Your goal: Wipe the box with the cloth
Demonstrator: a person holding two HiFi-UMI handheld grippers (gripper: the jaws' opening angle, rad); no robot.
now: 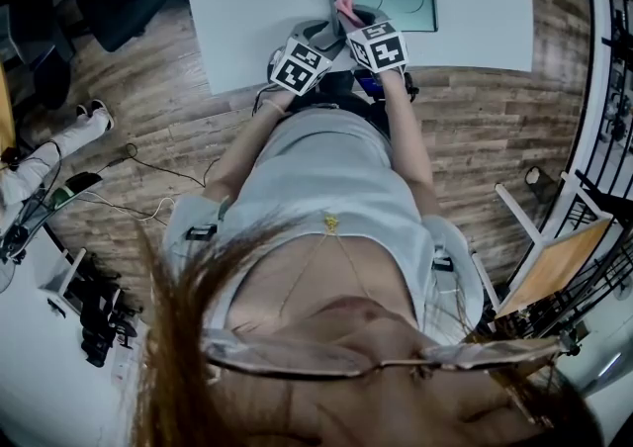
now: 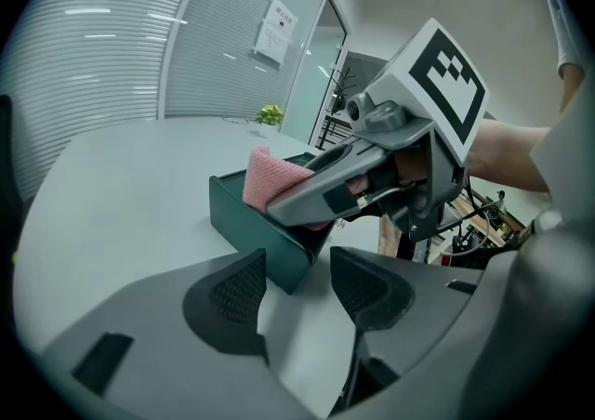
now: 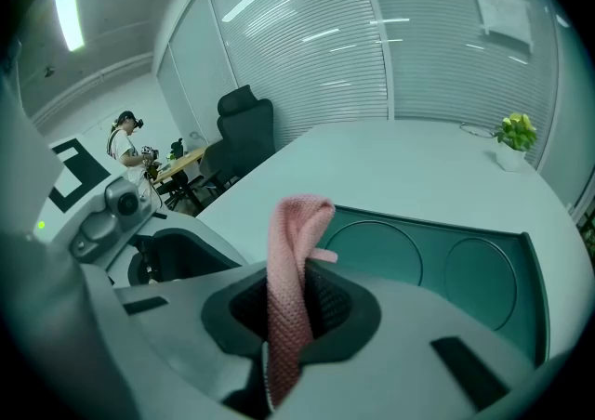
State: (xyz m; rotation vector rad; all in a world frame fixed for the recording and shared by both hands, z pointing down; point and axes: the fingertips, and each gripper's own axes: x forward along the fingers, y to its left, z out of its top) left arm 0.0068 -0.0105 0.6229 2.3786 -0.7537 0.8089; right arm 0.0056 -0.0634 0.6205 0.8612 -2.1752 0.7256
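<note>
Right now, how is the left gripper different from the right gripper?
The left gripper is open and empty; the right gripper is shut on the pink cloth. The left gripper points at a corner of the box; the right gripper reaches over the box. Both are gray and close to the box.

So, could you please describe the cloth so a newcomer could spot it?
On the white table lies a flat dark green box. At its near edge, the right gripper pinches the cloth, the only pink, knitted thing there.
</note>
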